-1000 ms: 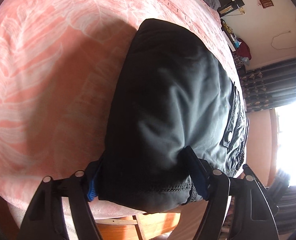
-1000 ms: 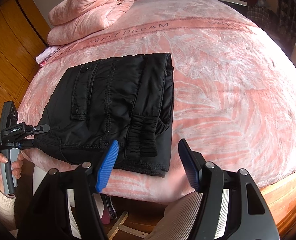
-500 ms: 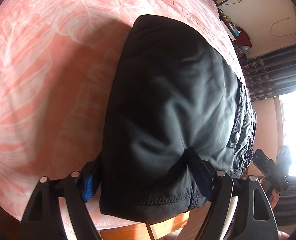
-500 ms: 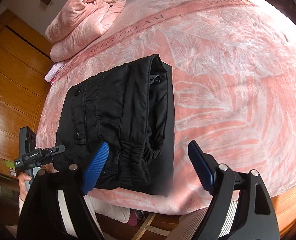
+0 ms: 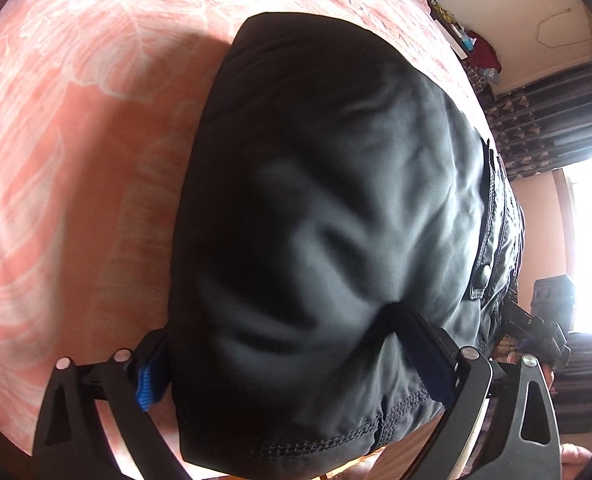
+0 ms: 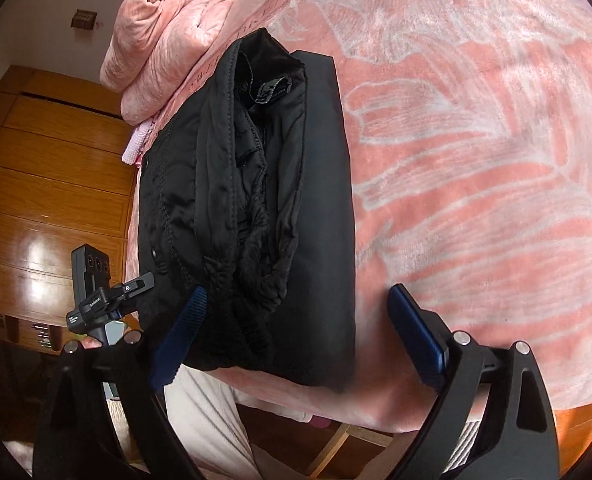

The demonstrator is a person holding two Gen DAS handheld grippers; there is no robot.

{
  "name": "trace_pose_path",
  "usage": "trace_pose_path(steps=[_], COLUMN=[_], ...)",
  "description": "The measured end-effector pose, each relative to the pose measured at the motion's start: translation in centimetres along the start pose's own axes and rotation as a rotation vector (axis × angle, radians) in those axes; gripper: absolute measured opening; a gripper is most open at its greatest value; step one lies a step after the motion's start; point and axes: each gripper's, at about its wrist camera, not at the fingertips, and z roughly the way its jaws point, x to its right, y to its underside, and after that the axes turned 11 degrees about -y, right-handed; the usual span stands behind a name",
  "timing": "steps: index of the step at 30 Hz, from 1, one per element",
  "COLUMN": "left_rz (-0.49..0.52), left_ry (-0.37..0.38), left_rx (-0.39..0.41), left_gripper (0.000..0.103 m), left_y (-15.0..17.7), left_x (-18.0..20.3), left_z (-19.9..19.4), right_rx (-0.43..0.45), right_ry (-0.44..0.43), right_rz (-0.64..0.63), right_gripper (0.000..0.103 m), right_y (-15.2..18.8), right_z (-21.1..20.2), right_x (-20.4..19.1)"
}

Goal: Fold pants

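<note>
Our left gripper (image 5: 296, 356) pinches a thick fold of the black pants (image 5: 335, 220), one blue pad (image 5: 150, 384) under the cloth on the outer side and the other finger pressed into the fabric from above, so the bundle bulges up between the jaws and fills most of that camera's view. Ahead of it and to both sides lies the pink bedspread (image 5: 76, 140). Our right gripper (image 6: 299, 332) hangs with its jaws spread wide, the left blue pad (image 6: 180, 340) just beside the near edge of the folded pants (image 6: 256, 200); whether it touches the cloth we cannot tell. Beyond the pants from this gripper sits a rolled pink blanket (image 6: 176, 28), and a wooden wardrobe (image 6: 48, 184) stands off to its left.
</note>
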Motion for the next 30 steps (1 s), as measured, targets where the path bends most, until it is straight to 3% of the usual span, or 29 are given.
trace_pose_path(steps=[6,11,12,15,17,20,22,25,30], left_rz=[-0.016,-0.017,-0.017,-0.021,-0.018,-0.007,-0.019,-0.043,-0.072], left_ry=[0.018,0.012,0.009,0.007,-0.011,-0.028,-0.011,0.023,0.062], left_rx=[-0.011,0.010,0.015,0.030,0.056,0.105,0.129,0.150,0.192], left_gripper=[0.100,0.100,0.100,0.099,0.094,0.078,0.059,0.045,0.036], left_y=[-0.4,0.2,0.3,0.8,1.3,2.4,2.7,3.1,3.7], left_x=[-0.2,-0.6,-0.7,-0.9,-0.7,-0.4,-0.6,-1.0,-1.5], left_z=[1.0,0.9,0.9,0.7,0.2,-1.0,-1.9,-2.5,-3.3], right_rx=[-0.064,-0.069,-0.066,-0.044,-0.024,0.011,0.028,0.047,0.074], right_ry=[-0.056,-0.029,-0.024,-0.027,-0.039,-0.030,-0.015,0.015,0.037], right_rz=[-0.045,-0.058,-0.060,-0.067,-0.087,-0.131,-0.169,-0.234,-0.330], right_gripper=[0.093,0.092,0.091,0.073,0.055,0.039,0.035,0.033,0.032], right_y=[-0.2,0.0,0.0,0.3,0.4,0.8,1.1,1.4,1.7], right_z=[1.8,3.1,3.2,2.5,1.9,1.2,0.6,0.3,-0.7], right_x=[-1.1,-1.6,-1.7,-1.9,-2.4,-4.1,-5.6,-8.1,-11.2])
